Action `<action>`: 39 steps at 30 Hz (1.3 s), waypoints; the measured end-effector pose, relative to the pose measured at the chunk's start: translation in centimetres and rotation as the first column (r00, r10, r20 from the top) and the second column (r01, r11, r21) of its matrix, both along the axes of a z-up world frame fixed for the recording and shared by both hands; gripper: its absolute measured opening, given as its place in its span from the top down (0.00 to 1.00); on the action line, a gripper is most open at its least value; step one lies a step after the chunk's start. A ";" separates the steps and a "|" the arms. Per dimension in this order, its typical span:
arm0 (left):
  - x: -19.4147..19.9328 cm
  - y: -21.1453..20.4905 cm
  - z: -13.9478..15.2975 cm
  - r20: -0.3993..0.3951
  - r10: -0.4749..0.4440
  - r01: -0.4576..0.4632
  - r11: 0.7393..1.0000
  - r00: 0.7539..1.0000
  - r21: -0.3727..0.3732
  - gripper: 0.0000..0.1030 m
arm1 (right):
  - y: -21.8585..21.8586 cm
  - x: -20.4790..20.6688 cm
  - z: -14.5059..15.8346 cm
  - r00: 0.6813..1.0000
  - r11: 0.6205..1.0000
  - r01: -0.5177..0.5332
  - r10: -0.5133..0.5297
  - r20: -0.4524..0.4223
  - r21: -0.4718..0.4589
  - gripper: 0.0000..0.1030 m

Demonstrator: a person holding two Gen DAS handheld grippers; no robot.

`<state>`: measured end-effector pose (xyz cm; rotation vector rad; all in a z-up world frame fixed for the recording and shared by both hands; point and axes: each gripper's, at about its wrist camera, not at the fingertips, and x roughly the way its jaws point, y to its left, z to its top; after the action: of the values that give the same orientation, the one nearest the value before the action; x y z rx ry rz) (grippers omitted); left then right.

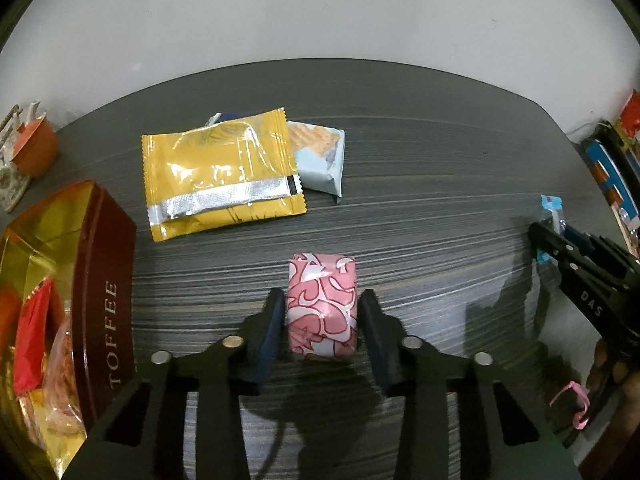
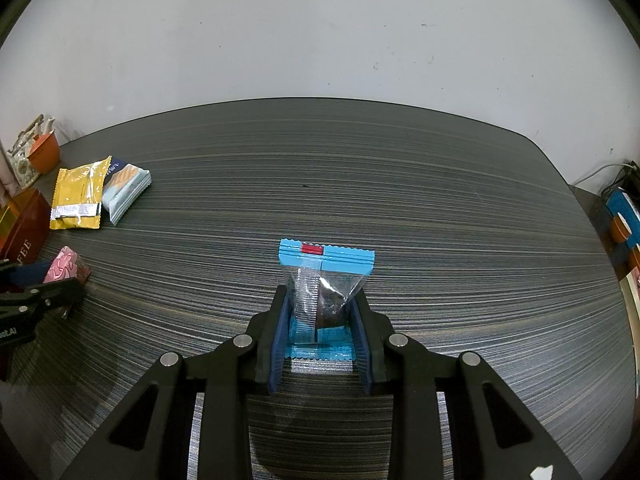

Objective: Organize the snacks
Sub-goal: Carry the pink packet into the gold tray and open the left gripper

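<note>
Item 1, my left tool [image 1: 322, 312]: fingers spread to either side of the pink patterned snack [image 1: 322, 306]; the left pad looks to touch the wrapper, a thin gap shows at the right pad, so I cannot say it is gripped. The snack lies on the bench [image 1: 420, 184], near centre in the left wrist view.

Item 2, my right tool [image 2: 320, 312]: pads pressed onto the sides of the blue-and-clear packet [image 2: 325, 276], whose clear middle shows a dark piece I cannot identify. Whether the packet is off the bench I cannot tell. In the left view only its far tip shows, at the right edge.

Item 3, yellow foil packet [image 1: 222, 172]: far left on the bench, lying partly over the light blue cracker pack [image 1: 322, 160]; a dark blue corner behind them is mostly hidden.

Item 4, brown toffee box [image 1: 108, 300]: near left, cut off by the frame; gold lining and red and orange wrappers inside, contents hard to make out.

Item 5, orange pot [image 1: 36, 148]: far left corner, beside a patterned object I cannot identify.

Item 6, bench: dark streaked wood grain, rounded far corners, set against a plain white wall [image 2: 320, 32]; blurred colourful clutter at the right edge, cut off
</note>
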<state>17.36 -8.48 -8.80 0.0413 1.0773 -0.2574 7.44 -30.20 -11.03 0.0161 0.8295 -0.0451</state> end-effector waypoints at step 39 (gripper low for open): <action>-5.9 17.1 10.2 0.120 0.254 -0.263 0.963 0.960 0.060 0.70 | 0.0 0.0 0.0 1.000 1.000 0.006 -0.006 0.001 -0.003 0.74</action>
<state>11.51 8.64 1.39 -0.0180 0.9689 0.0219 7.40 -30.16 -11.04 0.0157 0.8280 -0.0515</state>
